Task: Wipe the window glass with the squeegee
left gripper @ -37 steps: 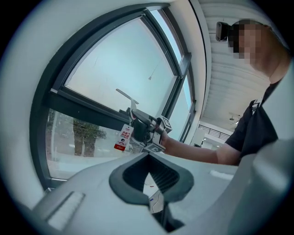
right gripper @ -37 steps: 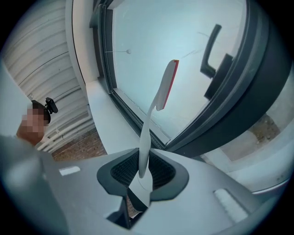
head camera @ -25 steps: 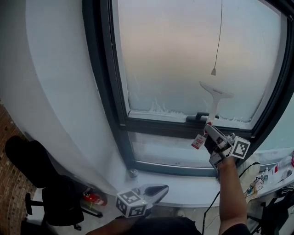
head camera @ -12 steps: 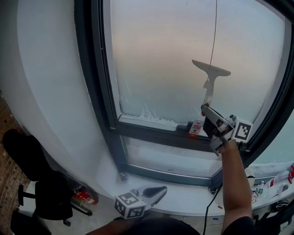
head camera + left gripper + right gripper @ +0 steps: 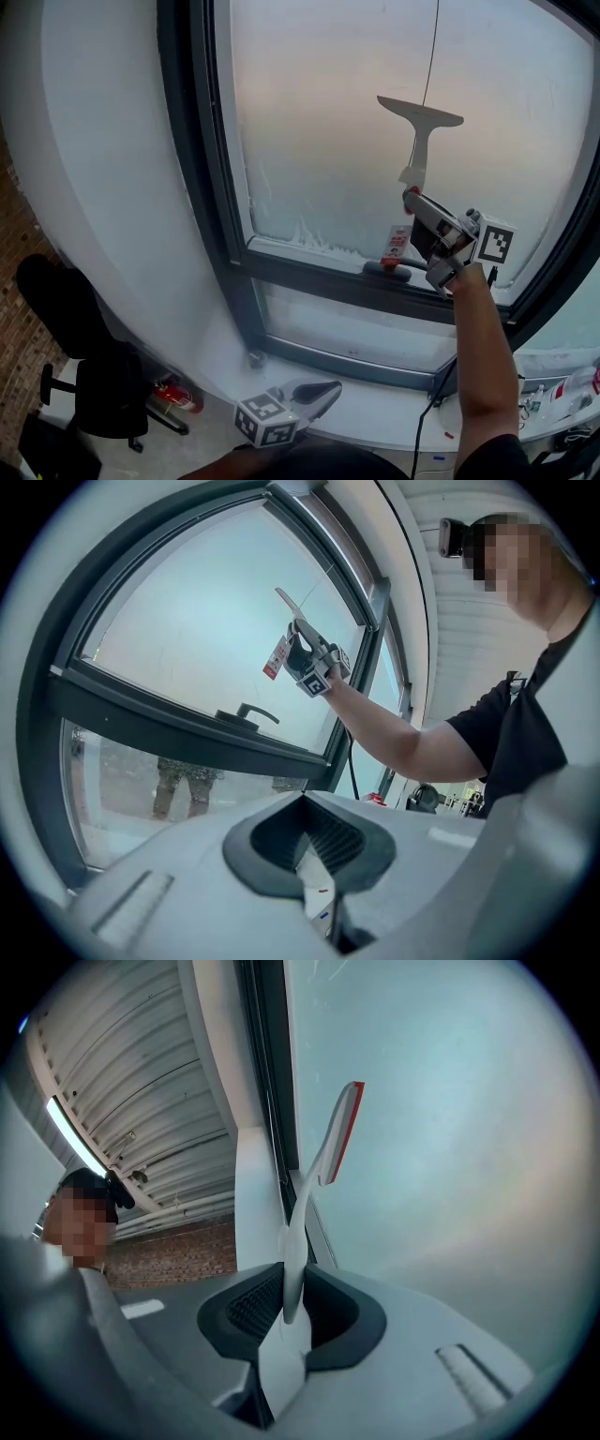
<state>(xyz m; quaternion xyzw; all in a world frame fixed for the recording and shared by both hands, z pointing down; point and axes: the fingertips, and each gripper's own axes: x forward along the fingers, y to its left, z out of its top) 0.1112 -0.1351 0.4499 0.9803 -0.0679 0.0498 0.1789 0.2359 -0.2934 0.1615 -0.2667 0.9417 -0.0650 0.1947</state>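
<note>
A white squeegee (image 5: 418, 120) with a red-edged blade (image 5: 343, 1131) rests against the frosted window glass (image 5: 319, 122), blade uppermost. My right gripper (image 5: 414, 201) is shut on its handle, which runs down between the jaws in the right gripper view (image 5: 291, 1283). A red and white tag (image 5: 397, 242) hangs below that gripper. My left gripper (image 5: 321, 391) stays low over the sill with its jaws together and nothing in them; the left gripper view (image 5: 309, 841) looks up at the right gripper (image 5: 315, 664).
A dark window handle (image 5: 386, 269) sits on the frame below the glass. A thin blind cord (image 5: 430, 52) hangs by the squeegee. A black chair (image 5: 89, 375) and a red object (image 5: 178, 396) stand on the floor at left. Small bottles (image 5: 574, 384) crowd the sill's right end.
My right gripper has carried the squeegee up the glass and slightly left. The left gripper has stayed in place.
</note>
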